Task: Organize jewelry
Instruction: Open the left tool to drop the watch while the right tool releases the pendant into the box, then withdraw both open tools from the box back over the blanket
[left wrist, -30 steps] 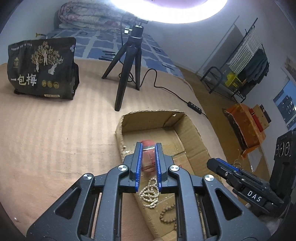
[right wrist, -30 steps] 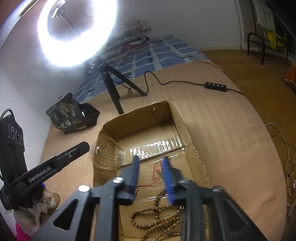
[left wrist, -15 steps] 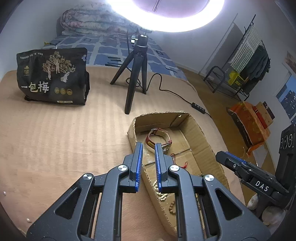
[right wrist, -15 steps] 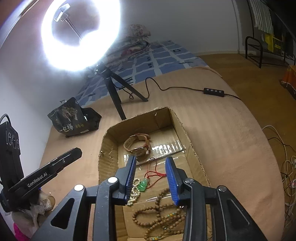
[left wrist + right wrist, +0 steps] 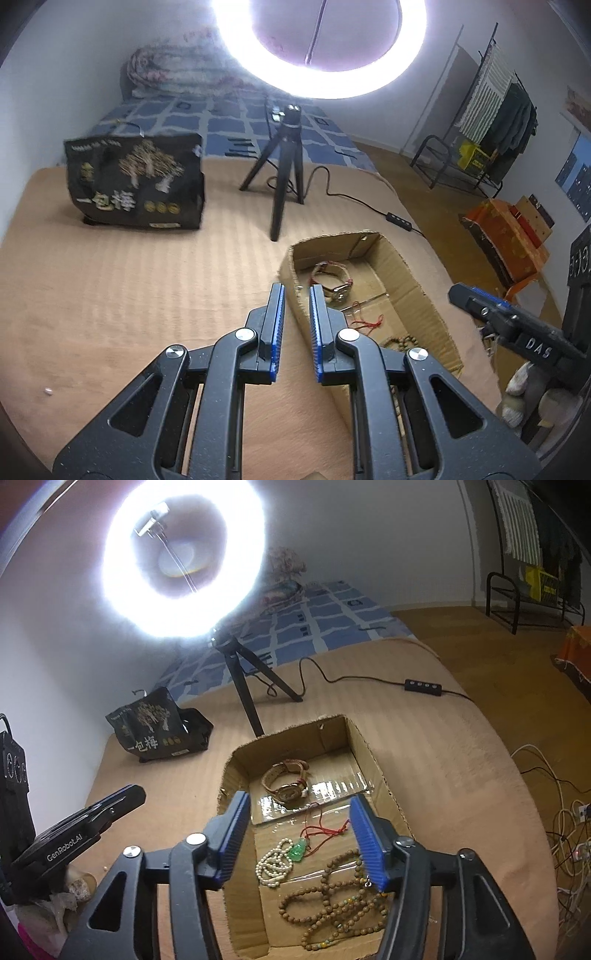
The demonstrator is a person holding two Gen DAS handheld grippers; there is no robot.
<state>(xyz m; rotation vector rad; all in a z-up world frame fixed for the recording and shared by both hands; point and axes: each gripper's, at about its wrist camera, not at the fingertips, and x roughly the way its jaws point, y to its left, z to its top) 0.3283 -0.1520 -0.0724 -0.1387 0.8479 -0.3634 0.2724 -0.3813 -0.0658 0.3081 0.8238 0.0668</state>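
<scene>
A shallow cardboard box (image 5: 384,779) lies on the tan bed cover and also shows in the left wrist view (image 5: 417,291). In it lie a brown-strapped watch (image 5: 286,782), a green pendant (image 5: 298,850) on a red cord, a white bead string (image 5: 275,862) and a brown bead necklace (image 5: 332,897). The watch (image 5: 334,282) shows in the left wrist view too. My right gripper (image 5: 299,819) is wide open and empty, raised over the box. My left gripper (image 5: 295,306) is narrowly open and empty, above the box's left wall.
A ring light on a black tripod (image 5: 284,177) stands behind the box, its cable and switch (image 5: 423,685) running right. A black printed bag (image 5: 136,184) sits at the far left. Loose cables (image 5: 565,823) lie on the floor at right.
Both grippers have risen and pulled back from the box. The watch held in the left gripper now lies in the box. The right gripper has opened wider.
</scene>
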